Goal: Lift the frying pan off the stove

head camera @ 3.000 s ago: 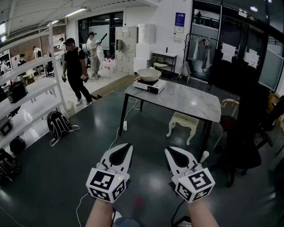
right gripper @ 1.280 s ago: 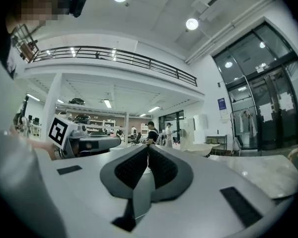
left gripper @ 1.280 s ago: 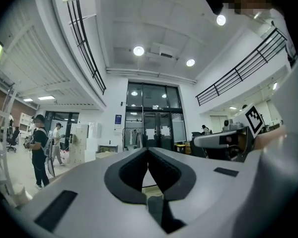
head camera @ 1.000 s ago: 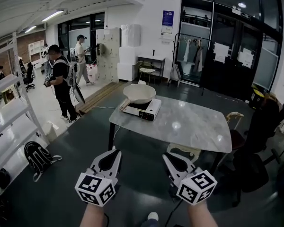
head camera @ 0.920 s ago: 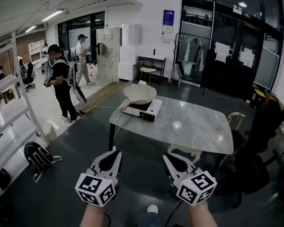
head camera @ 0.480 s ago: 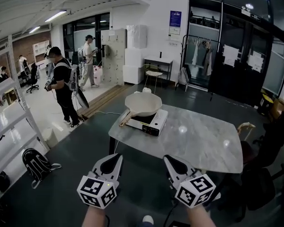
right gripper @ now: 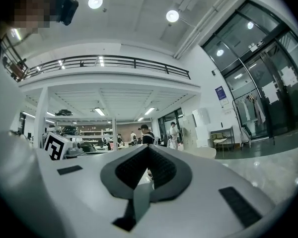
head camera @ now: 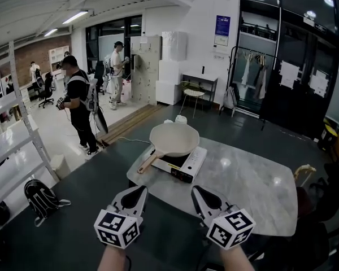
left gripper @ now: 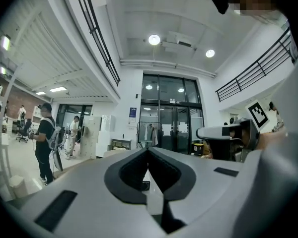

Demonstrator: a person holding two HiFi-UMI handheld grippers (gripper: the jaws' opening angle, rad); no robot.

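A cream frying pan (head camera: 174, 139) with a wooden handle (head camera: 147, 162) sits on a white portable stove (head camera: 181, 163) at the near left corner of a grey marble table (head camera: 254, 191). My left gripper (head camera: 143, 189) and right gripper (head camera: 195, 189) are held side by side short of the table's near edge, both pointing level toward the stove. Both are shut with nothing between the jaws. In the left gripper view the shut jaw tips (left gripper: 148, 148) meet in front of the room. The pan's pale rim (right gripper: 201, 152) shows just right of the shut jaws in the right gripper view.
A person in black (head camera: 79, 109) with a backpack stands on the left, another person (head camera: 118, 72) farther back. Metal shelving (head camera: 14, 140) runs along the left with a bag (head camera: 40, 198) on the floor. A clothes rack (head camera: 250, 83) and a small stool (head camera: 193, 95) stand behind the table.
I have walked closer: the table, stove and pan have grown and come nearer in the head view. Both grippers stay shut and side by side.
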